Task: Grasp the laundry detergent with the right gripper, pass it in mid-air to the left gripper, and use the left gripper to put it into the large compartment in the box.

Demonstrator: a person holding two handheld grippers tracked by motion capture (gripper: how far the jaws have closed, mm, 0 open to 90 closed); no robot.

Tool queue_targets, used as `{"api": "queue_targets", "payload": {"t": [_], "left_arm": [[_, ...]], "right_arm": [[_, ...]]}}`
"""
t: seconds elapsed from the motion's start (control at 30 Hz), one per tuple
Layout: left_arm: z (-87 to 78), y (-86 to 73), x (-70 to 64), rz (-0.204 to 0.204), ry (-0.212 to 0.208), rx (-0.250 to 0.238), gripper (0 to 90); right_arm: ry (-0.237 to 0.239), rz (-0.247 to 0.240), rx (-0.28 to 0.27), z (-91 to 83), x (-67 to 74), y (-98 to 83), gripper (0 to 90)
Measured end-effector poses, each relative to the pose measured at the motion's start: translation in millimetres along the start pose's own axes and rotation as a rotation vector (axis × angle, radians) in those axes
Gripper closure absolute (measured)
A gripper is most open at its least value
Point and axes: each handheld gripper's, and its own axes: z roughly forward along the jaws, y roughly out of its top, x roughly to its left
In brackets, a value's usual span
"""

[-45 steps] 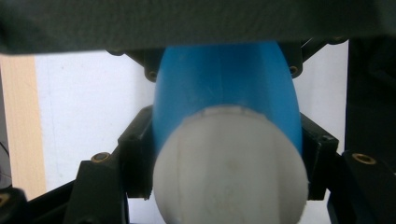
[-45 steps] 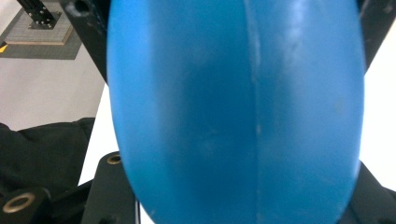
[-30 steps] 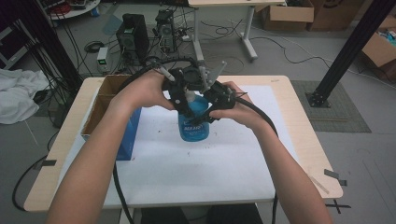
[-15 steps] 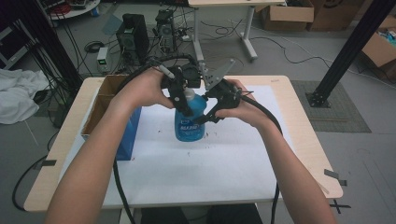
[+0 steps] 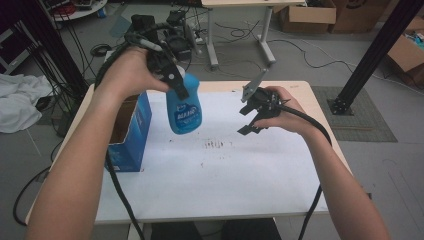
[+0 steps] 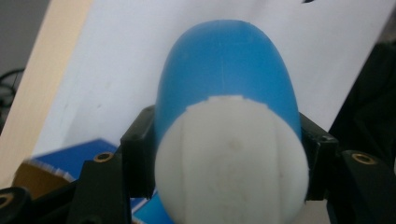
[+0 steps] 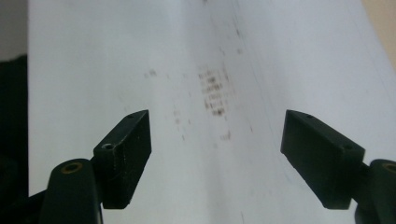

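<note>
Table [image 5: 280,200]: A white sheet is laid over the wooden top as the work surface. It lies below both grippers; faint brown marks are seen on it between them and under the right gripper's jaws.

Cardboard box [image 5: 131,131]: A blue-sided box with its top open is stood on the table just below and to the outer side of the left gripper. It is judged to be the container the bottle belongs to; whether the bottle is bound for it or taken from it cannot be told.

Blue bottle [image 5: 184,107]: The bottle is hung clear of the table, base downward and slightly tilted, directly beneath the left gripper. It is carried by its top so that the body stays free and no contact is made with the sheet. In the left gripper view the white cap [image 6: 232,161] is seen between the jaws, the blue body extending away beyond it.

Left gripper [image 5: 176,82]: The jaws are closed to a narrow gap on the bottle at the cap, one jaw against each side. The whole load is borne here.

Right gripper [image 5: 251,111]: It is held well apart from the bottle, above the sheet. The jaws are spread wide, with nothing held or touched, which is judged to leave it free for support.
</note>
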Motion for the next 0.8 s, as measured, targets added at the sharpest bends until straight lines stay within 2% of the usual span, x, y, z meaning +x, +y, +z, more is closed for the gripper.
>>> {"api": "queue_targets", "payload": {"t": [0.03,0.07,0.1,0.13,0.17,0.2,0.23,0.33,0.37,0.4,0.43,0.47,0.5,0.67,0.7,0.77,0.8], "left_arm": [[-8.7,-6.0,8.4,-0.075,0.028,0.008,38.5],[-8.7,-6.0,8.4,-0.075,0.028,0.008,38.5],[-14.2,-10.1,13.0,-0.122,0.044,0.007,38.5],[-21.7,-16.4,20.0,-0.187,0.066,0.006,38.5],[-25.9,-20.3,23.8,-0.224,0.073,0.004,38.5],[-25.9,-20.3,23.8,-0.224,0.073,0.004,38.5],[-33.2,-29.1,31.8,-0.321,0.086,-0.017,38.6],[-44.0,-43.5,43.9,-0.441,0.119,-0.018,38.6],[-47.3,-48.6,47.9,-0.473,0.134,-0.013,38.6],[-47.3,-48.6,47.9,-0.473,0.134,-0.013,38.6],[-51.9,-57.7,54.0,-0.542,0.162,-0.009,38.6],[-51.9,-57.7,54.0,-0.542,0.162,-0.009,38.6],[-54.3,-64.4,58.4,-0.587,0.180,-0.005,38.6],[-58.7,-90.8,71.4,-0.743,0.226,0.015,38.6],[-58.6,-99.3,74.6,-0.790,0.241,0.025,38.6],[-58.0,-105.2,76.5,-0.820,0.253,0.038,38.6],[-58.0,-105.2,76.5,-0.820,0.253,0.038,38.6]], "right_arm": [[-0.010,0.003,0.035,-2.7,-1.4,-6.5,24.6],[-0.010,0.003,0.035,-2.7,-1.4,-6.5,24.6],[-0.016,0.005,0.056,-4.2,-2.1,-10.0,24.8],[-0.028,0.006,0.103,-7.9,-4.4,-17.1,24.9],[-0.032,0.010,0.119,-9.4,-4.8,-19.1,24.9],[-0.038,0.008,0.137,-11.2,-5.6,-21.6,25.0],[-0.046,0.010,0.156,-13.0,-6.3,-24.0,24.9],[-0.052,0.011,0.197,-18.2,-8.1,-30.6,25.2],[-0.059,0.009,0.209,-19.9,-8.7,-32.6,25.2],[-0.059,0.009,0.209,-19.9,-8.7,-32.6,25.2],[-0.070,0.013,0.224,-23.9,-9.5,-36.1,25.2],[-0.070,0.013,0.224,-23.9,-9.5,-36.1,25.2],[-0.070,0.014,0.224,-25.5,-9.7,-37.2,25.2],[-0.084,0.018,0.230,-37.0,-9.8,-42.5,25.3],[-0.093,0.020,0.237,-40.8,-10.1,-44.0,25.3],[-0.095,0.024,0.241,-44.0,-10.4,-45.1,25.3],[-0.095,0.024,0.241,-44.0,-10.4,-45.1,25.3]]}}
